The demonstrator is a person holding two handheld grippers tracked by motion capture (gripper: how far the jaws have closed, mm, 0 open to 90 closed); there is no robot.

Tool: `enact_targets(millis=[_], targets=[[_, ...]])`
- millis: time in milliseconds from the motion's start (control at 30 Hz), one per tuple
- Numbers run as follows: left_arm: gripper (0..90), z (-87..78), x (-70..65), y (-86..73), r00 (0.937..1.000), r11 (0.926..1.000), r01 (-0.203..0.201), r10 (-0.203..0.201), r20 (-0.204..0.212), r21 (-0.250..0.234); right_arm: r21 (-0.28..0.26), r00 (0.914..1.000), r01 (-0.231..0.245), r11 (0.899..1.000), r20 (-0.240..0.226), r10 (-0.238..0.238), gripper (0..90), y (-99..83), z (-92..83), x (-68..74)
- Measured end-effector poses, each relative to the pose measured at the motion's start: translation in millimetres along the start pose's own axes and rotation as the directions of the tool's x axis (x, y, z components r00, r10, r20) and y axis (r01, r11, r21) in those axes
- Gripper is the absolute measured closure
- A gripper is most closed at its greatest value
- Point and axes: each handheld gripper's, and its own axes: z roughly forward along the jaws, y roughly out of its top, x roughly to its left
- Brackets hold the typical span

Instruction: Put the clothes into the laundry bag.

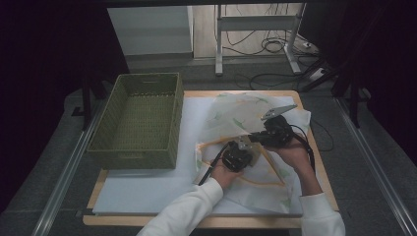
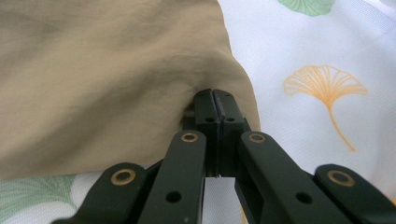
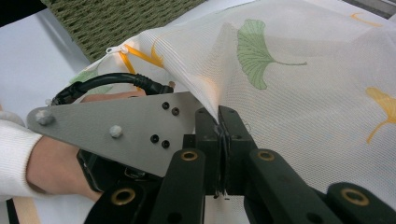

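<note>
L gripper [image 2: 215, 100]: jaws were shut tight, pinching a fold of tan cloth [image 2: 102, 79]. In its own view the tips were buried in a pucker of that cloth, w/ the white mesh bag [image 2: 317, 56] printed w/ ginkgo leaves just beside and under it. In the high view the L gripper [image 1: 239, 153] sat low on the bag, approx. centre of the table, cable trailing toward the person's white sleeve [image 1: 189, 209].

R gripper [image 3: 219, 116]: jaws also closed, clamped on an edge of the mesh bag [image 3: 303, 93], which rose from the tips and draped up and away to the right of that view. In the same view the other gripper's grey three-cornered plate [image 3: 116, 126] lay just beside the jaws, its black cable [image 3: 112, 81] looping behind, w/ the person's hand [image 3: 51, 168] under it. An orange zip edge [image 3: 137, 53] w/ a white pull showed at the bag's corner. In the high view the R gripper [image 1: 275, 132] was touching or nearly touching the L one, its own grey plate pointing up and away.

Bag [image 1: 236, 115] lay spread on a white sheet [image 1: 147, 189] over the wooden table [image 1: 314, 147], right of centre. Green woven basket [image 1: 140, 120] stood on the left, near the bag's edge; whether they touched, cannot tell.
</note>
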Motion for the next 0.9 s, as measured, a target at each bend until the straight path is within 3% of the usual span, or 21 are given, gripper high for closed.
enact_targets(millis=[67, 100, 567, 733, 900], targets=[[90.0, -1.8, -1.0, -0.7, 1.0000, 1.0000, -0.006, 0.006, 0.007, 0.002, -0.001, 1.0000, -0.002, 1.000, 0.000, 0.002, 86.4, -0.2, 0.0, -0.1], [90.0, -4.1, -5.1, -2.3, 0.9991, 0.9992, 0.039, -0.039, 0.018, 0.009, -0.002, 1.0000, -0.001, 1.000, -0.001, 0.001, 86.5, -0.4, 0.0, -0.5], [90.0, -44.1, -15.0, -23.7, 0.9940, 0.9994, 0.022, -0.018, 0.108, -0.028, 0.007, 1.0000, -0.007, 1.000, -0.004, 0.007, 86.5, -1.8, 2.7, -1.8], [89.7, -63.1, -15.2, -35.7, 0.9849, 0.9974, 0.057, -0.049, 0.166, -0.043, 0.015, 1.0000, -0.007, 1.000, -0.005, 0.007, 86.4, -2.3, 4.5, -1.4], [89.7, -83.9, -9.9, -51.7, 0.9889, 0.9985, 0.022, -0.014, 0.148, -0.051, 0.026, 0.9999, -0.008, 1.000, -0.009, 0.009, 86.4, -3.3, 7.5, -1.2]])
